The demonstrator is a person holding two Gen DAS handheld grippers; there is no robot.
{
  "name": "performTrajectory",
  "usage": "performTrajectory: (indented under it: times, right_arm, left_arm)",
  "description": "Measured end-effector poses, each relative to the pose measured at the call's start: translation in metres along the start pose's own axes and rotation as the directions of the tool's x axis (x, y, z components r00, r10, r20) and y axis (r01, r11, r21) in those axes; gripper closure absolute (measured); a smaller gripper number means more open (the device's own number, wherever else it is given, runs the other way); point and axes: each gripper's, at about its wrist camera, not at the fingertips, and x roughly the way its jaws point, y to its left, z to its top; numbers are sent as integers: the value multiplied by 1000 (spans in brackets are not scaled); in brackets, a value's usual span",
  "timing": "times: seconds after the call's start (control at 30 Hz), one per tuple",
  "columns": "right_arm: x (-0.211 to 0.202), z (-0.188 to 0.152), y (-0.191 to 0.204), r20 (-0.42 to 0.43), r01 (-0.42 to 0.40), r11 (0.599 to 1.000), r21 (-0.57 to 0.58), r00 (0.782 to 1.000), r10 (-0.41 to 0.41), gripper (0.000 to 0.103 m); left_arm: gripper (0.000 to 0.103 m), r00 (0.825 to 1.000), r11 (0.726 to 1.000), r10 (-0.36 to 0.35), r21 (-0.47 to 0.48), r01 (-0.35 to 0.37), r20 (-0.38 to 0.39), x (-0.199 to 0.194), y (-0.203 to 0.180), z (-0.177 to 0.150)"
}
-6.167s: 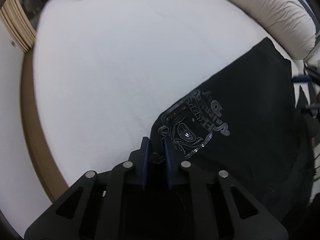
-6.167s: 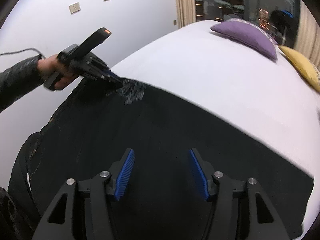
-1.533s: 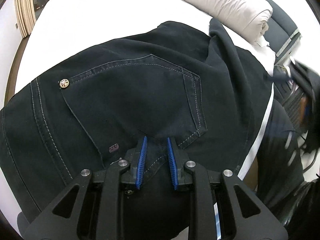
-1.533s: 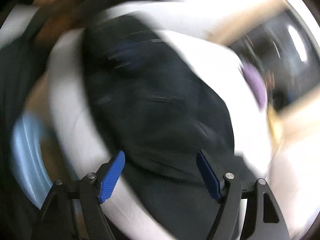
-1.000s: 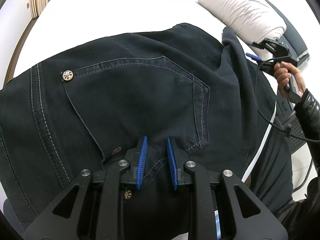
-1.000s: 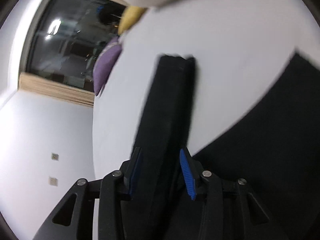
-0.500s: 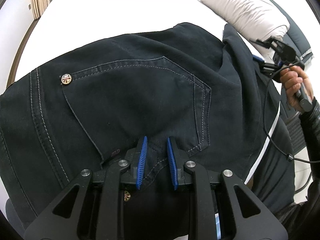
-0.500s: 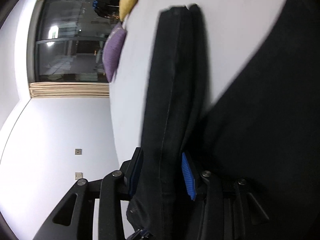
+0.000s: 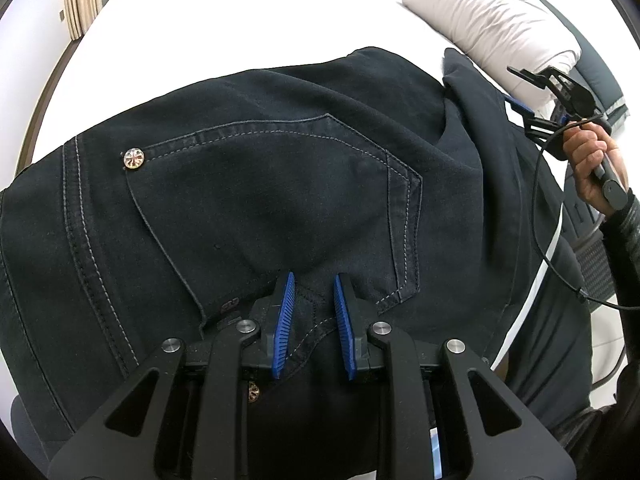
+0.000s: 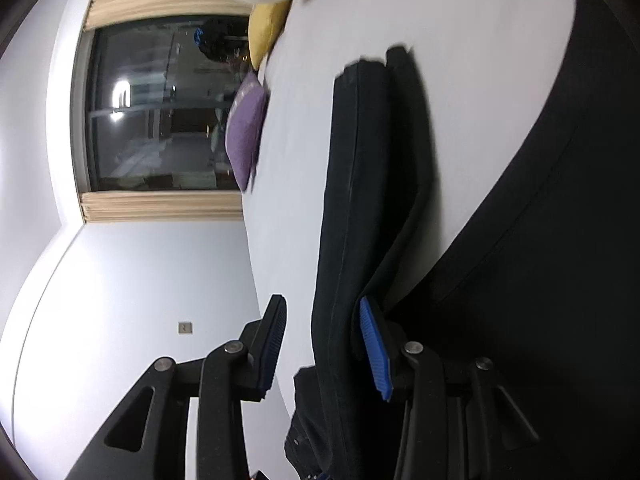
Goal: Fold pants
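Dark denim pants [image 9: 280, 184] lie on the white bed [image 9: 224, 20], back pocket up with a metal rivet [image 9: 133, 158]. My left gripper [image 9: 313, 284] is shut on a fold of the pants near the pocket's lower edge. In the right wrist view, my right gripper [image 10: 322, 312] is open, with a folded dark pant leg [image 10: 360, 184] standing between its blue pads [image 10: 374, 340], loose of the left one. The right gripper also shows in the left wrist view [image 9: 556, 100], held in a hand at the pants' right edge.
A white rolled duvet [image 9: 488, 20] lies at the bed's far right. A purple cushion [image 10: 246, 136] and a yellow cushion [image 10: 266, 24] sit at the head of the bed by a dark window [image 10: 160, 104]. The bed's wooden edge [image 9: 36, 120] runs along the left.
My right gripper has opened; its fingers were shut on the pant leg half a second ago and now stand apart. My left gripper keeps its hold and has barely moved.
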Motion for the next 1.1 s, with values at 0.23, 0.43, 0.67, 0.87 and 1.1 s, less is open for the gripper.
performTrajectory:
  times: [0.23,0.43,0.67,0.87,1.1]
  right_arm:
    - [-5,14,-5,28,8,999,31,1000,-9,58]
    - [-11,40,9,91,-6,1000,17,996,5,58]
    - [18,80,6,40,72,997,8,997,-72,58]
    - [28,90,-17,52,92,993,76,994,-96,60]
    - [22,95,-19,77,83,992,94,993,-91,60]
  left_arm:
    - [83,1000,1000,10,1,-10,-4,2,-5,1]
    - [83,1000,1000,15,9,-15,-10,3,-9,2]
    - [83,1000,1000,27,5,-27,-14,5,-12,5]
    - [83,1000,1000,25,4,-25,-18,6,-12,6]
    - [83,1000,1000,19,2,-19,-16,6,-11,6]
